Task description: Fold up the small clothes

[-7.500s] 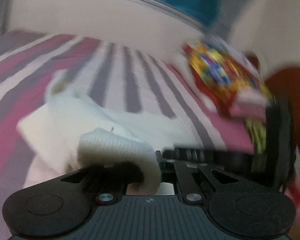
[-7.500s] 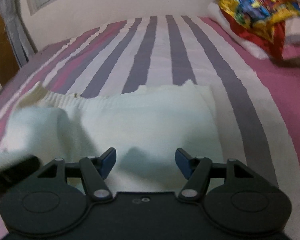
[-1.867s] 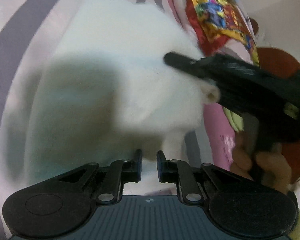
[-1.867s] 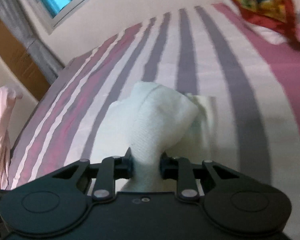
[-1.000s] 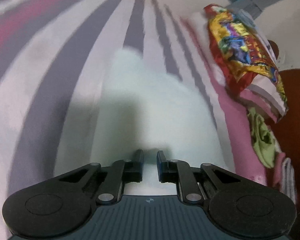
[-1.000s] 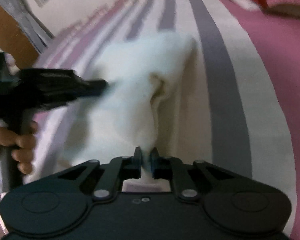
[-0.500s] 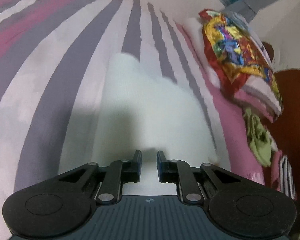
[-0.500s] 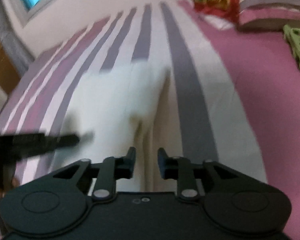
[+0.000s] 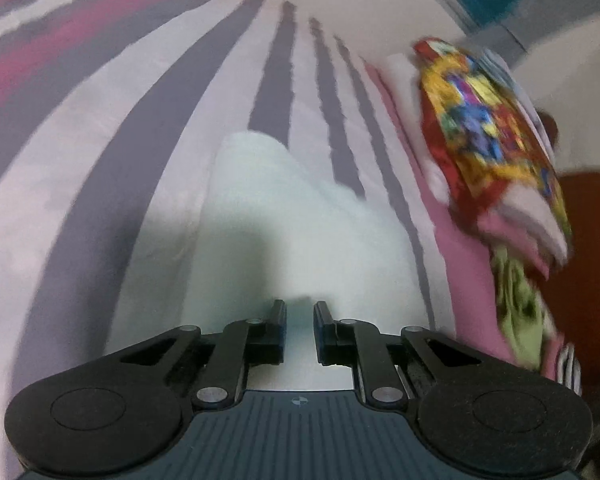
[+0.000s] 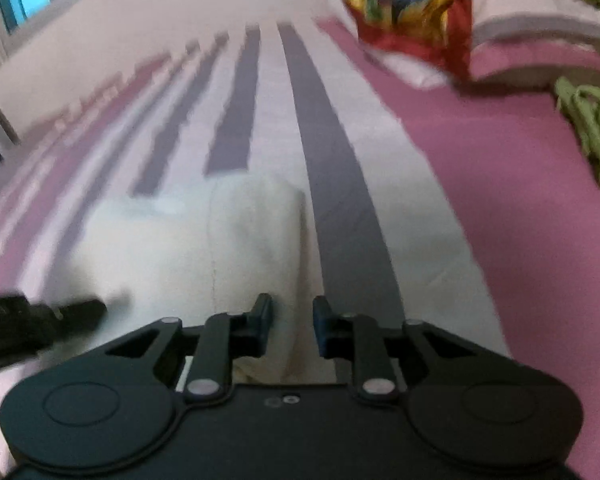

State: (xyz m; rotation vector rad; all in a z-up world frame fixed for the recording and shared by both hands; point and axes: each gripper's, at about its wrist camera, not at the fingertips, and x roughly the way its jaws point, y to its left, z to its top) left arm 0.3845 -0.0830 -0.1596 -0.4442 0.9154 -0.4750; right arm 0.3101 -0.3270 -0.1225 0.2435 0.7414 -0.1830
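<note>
Left wrist: white garment (image 9: 300, 220) lies lengthwise along stripes.

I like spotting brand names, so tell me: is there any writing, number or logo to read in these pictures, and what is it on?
No readable text in either view.
Colourful cloth: a busy print, too blurred to tell if it holds letters.
Left tongs: only a small round mark on the body, no words.
Pink sheet: tiny dark specks at its right edge, too small to read.
White garment: plain.

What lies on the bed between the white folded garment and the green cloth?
In the right wrist view, only striped bedsheet and its bare pink part separate the white garment from the green cloth.
</note>
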